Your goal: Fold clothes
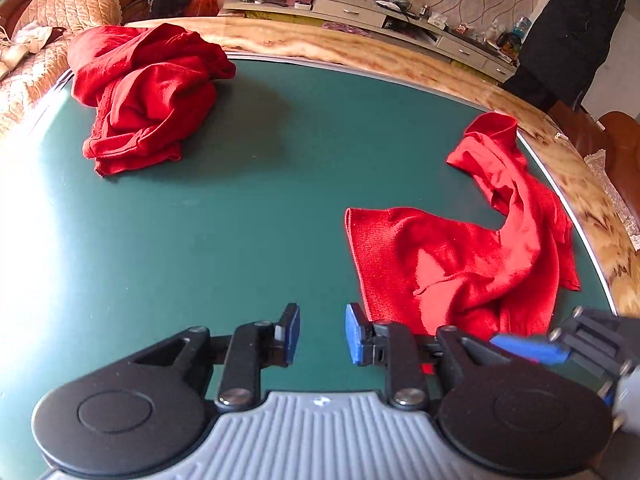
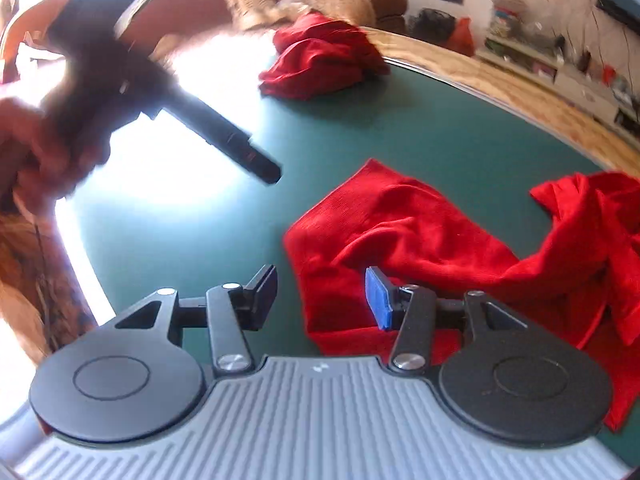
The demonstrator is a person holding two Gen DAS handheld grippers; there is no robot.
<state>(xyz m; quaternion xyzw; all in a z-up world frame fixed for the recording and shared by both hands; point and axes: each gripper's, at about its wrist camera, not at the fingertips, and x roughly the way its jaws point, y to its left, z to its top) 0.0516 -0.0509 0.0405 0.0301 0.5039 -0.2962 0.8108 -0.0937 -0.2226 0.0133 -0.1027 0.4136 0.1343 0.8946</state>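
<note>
A flattened red garment (image 1: 460,264) lies on the right side of the green mat (image 1: 240,220), with one part trailing toward the far rim. My left gripper (image 1: 322,334) hovers just left of its near corner, open, with bare mat between the pads. A blue pad (image 1: 528,349) of the right gripper shows at the lower right, over the garment's near hem. In the right wrist view the right gripper (image 2: 322,298) is open above the same garment (image 2: 400,232), its corner lying under the gap. The left gripper (image 2: 264,170) appears blurred at upper left, held by a hand (image 2: 40,152).
A crumpled pile of red clothes (image 1: 144,100) sits at the far left of the mat. A wooden table rim (image 1: 360,48) curves around the mat. Beyond it stand a sofa with a beige cover (image 1: 72,8), a cluttered TV cabinet (image 1: 360,8) and a brown chair (image 1: 616,132).
</note>
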